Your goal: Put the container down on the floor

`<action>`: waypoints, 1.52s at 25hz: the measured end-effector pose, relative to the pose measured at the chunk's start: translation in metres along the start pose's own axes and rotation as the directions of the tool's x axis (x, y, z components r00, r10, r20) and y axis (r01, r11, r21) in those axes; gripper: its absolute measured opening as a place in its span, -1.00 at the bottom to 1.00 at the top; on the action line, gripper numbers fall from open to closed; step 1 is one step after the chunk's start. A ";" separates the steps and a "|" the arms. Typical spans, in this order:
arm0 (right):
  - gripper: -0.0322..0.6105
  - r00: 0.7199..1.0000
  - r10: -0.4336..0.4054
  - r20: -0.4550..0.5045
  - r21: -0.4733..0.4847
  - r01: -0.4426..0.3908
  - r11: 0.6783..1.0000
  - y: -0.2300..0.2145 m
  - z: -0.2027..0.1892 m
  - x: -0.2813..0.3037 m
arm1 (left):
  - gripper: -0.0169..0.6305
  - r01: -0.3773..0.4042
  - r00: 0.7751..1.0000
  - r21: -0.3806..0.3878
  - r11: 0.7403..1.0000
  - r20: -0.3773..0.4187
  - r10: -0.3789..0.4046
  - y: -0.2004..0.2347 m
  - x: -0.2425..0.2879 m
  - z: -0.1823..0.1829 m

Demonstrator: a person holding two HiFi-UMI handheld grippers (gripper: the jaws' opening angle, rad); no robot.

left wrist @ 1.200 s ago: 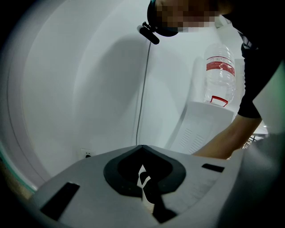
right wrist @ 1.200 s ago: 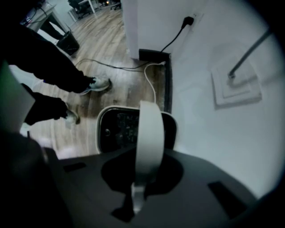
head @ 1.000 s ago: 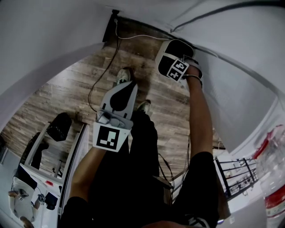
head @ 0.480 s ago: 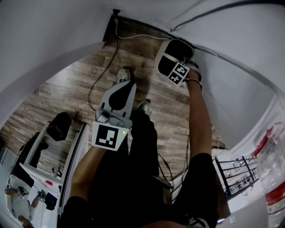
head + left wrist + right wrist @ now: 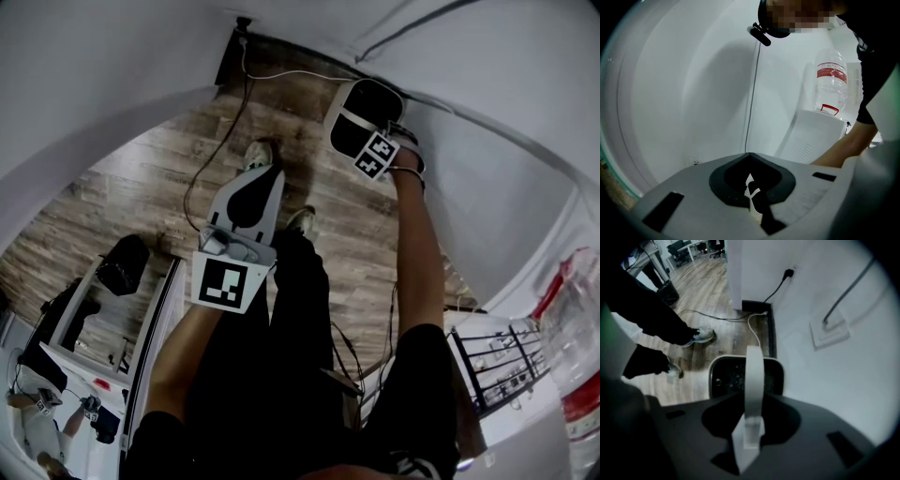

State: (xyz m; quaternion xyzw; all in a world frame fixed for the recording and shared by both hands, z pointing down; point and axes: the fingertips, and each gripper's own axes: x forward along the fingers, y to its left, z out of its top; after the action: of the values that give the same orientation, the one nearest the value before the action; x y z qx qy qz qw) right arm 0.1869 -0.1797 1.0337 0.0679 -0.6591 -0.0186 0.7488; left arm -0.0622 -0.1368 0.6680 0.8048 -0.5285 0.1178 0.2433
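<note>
Left gripper point(image 5: 750, 159), jaws closed on nothing, is idle. Right gripper point(image 5: 751, 401), jaws clamped on the handle point(image 5: 753, 366), hangs the container point(image 5: 724, 376) low beside the wall point(image 5: 834, 380). This is probably the lowering step. Next: seat it on the floor point(image 5: 708, 287), then release.

**Matt plastic, grained wood, painted wall**

The floor point(image 5: 141, 178) is wood-look plank, grained and matt. The walls point(image 5: 112, 56) are smooth, white and matt. The left tongs point(image 5: 750, 187) and right tongs point(image 5: 750, 427) have smooth, matt plastic shells. The container point(image 5: 726, 376) looks like dark plastic, with a smooth white rim and strap handle point(image 5: 753, 371). The bottle point(image 5: 830, 79) is clear, glossy plastic.
</note>
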 end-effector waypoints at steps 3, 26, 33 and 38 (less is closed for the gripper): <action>-0.51 1.000 -0.010 0.003 -0.005 0.010 1.000 0.000 0.000 -0.009 | -0.87 -0.002 1.000 -0.014 1.000 -0.003 0.002 -0.002 -0.005 0.002; -0.49 0.990 -0.059 0.131 0.293 0.018 0.956 0.025 -0.017 -0.139 | -0.87 -0.019 0.997 -0.017 1.000 0.080 0.020 -0.050 -0.071 0.063; -0.49 0.957 -0.141 0.254 0.569 -0.031 0.822 0.036 -0.012 -0.239 | -0.87 -0.017 0.996 -0.004 1.000 0.091 0.017 -0.077 -0.108 0.100; -0.49 0.906 -0.216 0.364 0.754 -0.150 0.640 0.048 -0.021 -0.313 | -0.87 0.022 0.994 0.020 1.000 0.103 -0.024 -0.110 -0.146 0.123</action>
State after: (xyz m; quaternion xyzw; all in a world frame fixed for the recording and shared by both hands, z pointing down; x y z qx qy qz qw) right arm 0.1643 -0.0936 0.7291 0.3854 -0.7480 0.2342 0.4869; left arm -0.0308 -0.0490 0.4682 0.8180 -0.5301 0.0784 0.2093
